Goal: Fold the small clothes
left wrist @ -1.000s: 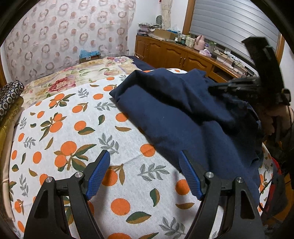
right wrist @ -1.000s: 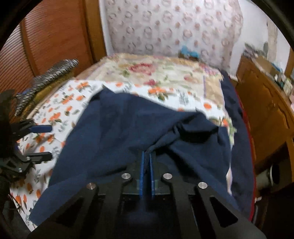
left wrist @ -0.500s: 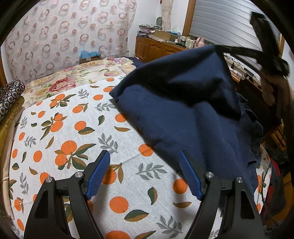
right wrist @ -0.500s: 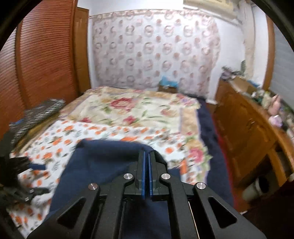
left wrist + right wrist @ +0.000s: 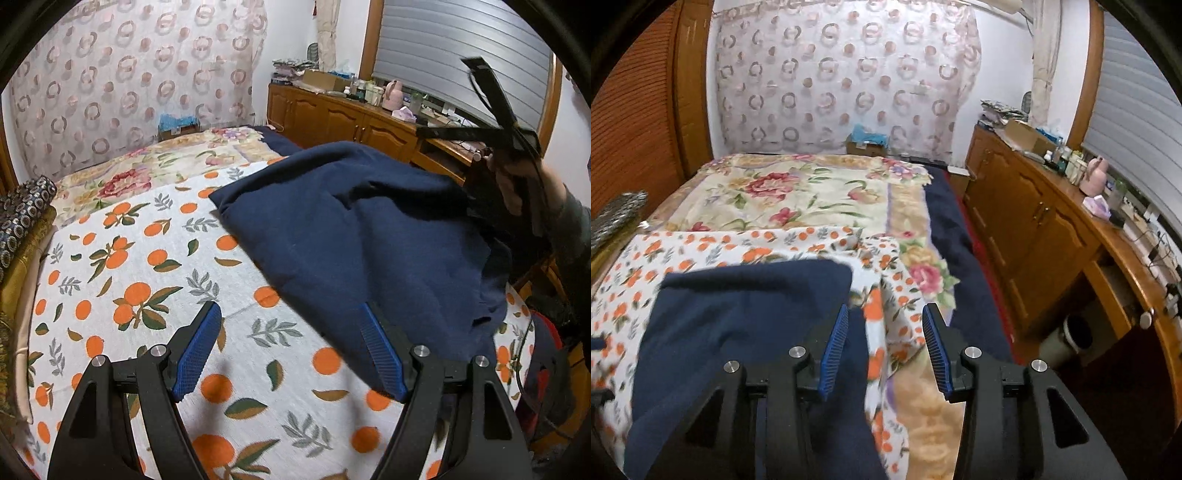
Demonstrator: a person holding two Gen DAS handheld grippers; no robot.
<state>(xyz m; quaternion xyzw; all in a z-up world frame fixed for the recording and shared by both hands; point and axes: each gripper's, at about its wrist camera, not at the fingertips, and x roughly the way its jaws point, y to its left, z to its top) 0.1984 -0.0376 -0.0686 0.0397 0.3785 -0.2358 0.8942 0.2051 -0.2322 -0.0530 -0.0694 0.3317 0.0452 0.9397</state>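
Note:
A dark navy garment (image 5: 354,236) lies rumpled on the orange-print cloth (image 5: 122,280) that covers the bed. It also shows in the right wrist view (image 5: 738,325), low and to the left. My left gripper (image 5: 291,350) is open and empty, low over the cloth at the garment's near edge. My right gripper (image 5: 886,350) is open and empty, above the garment's right edge. In the left wrist view the right gripper (image 5: 495,122) is held up at the far right, above the garment.
A floral bedspread (image 5: 798,192) covers the far half of the bed. A wooden cabinet (image 5: 1034,229) with cluttered top runs along the right. Folded patterned fabric (image 5: 22,214) lies at the bed's left edge. A dark blue blanket (image 5: 953,236) hangs on the bed's right side.
My right gripper lifted a fold of the navy garment, carried it over, then opened and let it drop. The garment has settled flatter. My left gripper stayed still and open.

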